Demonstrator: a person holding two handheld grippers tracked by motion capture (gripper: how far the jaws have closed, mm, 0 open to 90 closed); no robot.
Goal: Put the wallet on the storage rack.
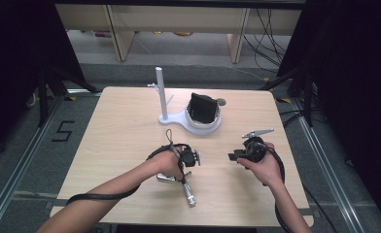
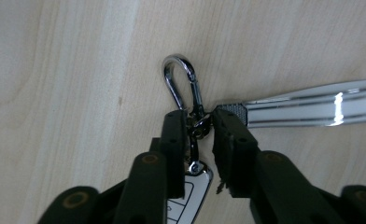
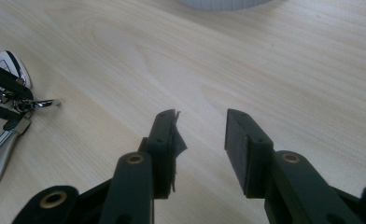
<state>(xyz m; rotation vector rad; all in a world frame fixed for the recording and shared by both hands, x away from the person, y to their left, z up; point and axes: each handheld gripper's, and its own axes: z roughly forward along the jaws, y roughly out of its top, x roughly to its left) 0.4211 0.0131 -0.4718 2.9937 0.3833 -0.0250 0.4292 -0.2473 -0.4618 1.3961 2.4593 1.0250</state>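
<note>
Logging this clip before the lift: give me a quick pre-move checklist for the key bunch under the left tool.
1. Left tool astride the ring link of the key bunch: ok.
2. Pads pressing on the link: cannot tell.
3. Carabiner flat on the table, free of the jaws: ok.
4. Silver strap trailing clear: ok.
5. Right tool open, nothing between its jaws: ok.
6. White stand away from both hands: ok.

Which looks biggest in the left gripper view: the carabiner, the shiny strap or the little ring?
1. Shiny strap: the longest, running off the right edge.
2. Carabiner: clearly shorter.
3. Little ring: smallest, sitting between the left gripper tips, partly hidden.
All lie on the table at similar nearness, so the order seems fair.
</note>
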